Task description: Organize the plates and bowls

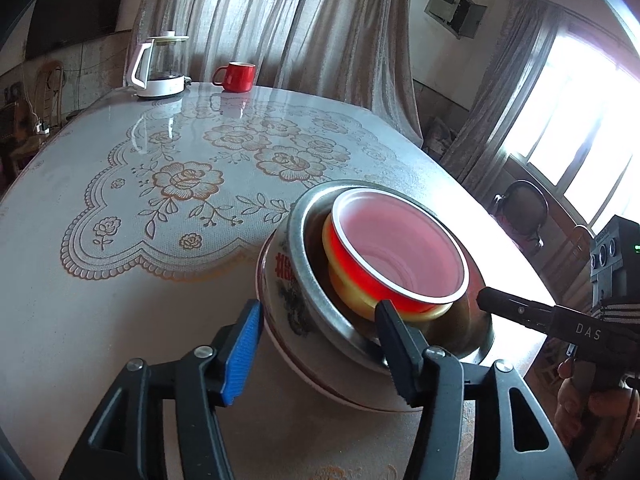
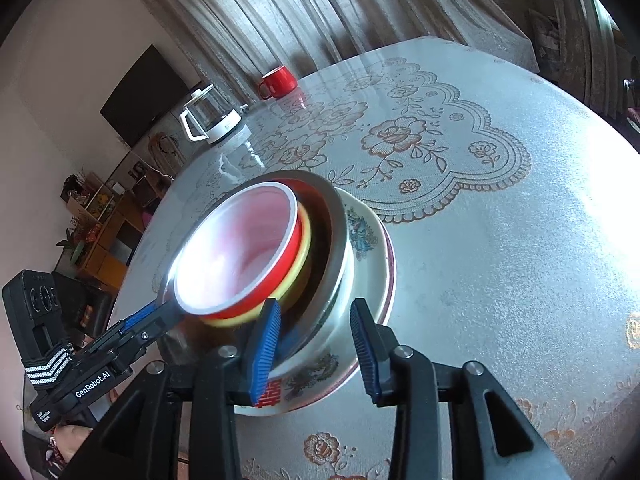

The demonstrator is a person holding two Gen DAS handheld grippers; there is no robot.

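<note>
A nested stack stands at the near edge of the table: red bowl inside a yellow bowl, both inside a steel bowl, that in a painted bowl, all on a plate. I have my left gripper parted about halfway, its fingers astride the near walls of the steel and painted bowls, one outside and one inside; the pads look clear of the walls, so nothing is gripped. My right gripper stands narrower but also open, straddling the same rims from the opposite side, pads just beside the walls rather than pressing.

The red bowl sits tilted and off-centre, leaning toward one side of the steel bowl, so I judge the stack set down but not yet tidy. Both grips appear released, and the step in hand is a clean withdrawal. To do it well, I would lift each gripper straight back along its fingers, keeping the inner finger off the yellow bowl, because any drag could rock the loose upper bowls. The stack sits near the table edge, so a nudge outward is the risk. Kettle and mug stand well apart at the far side.
</note>
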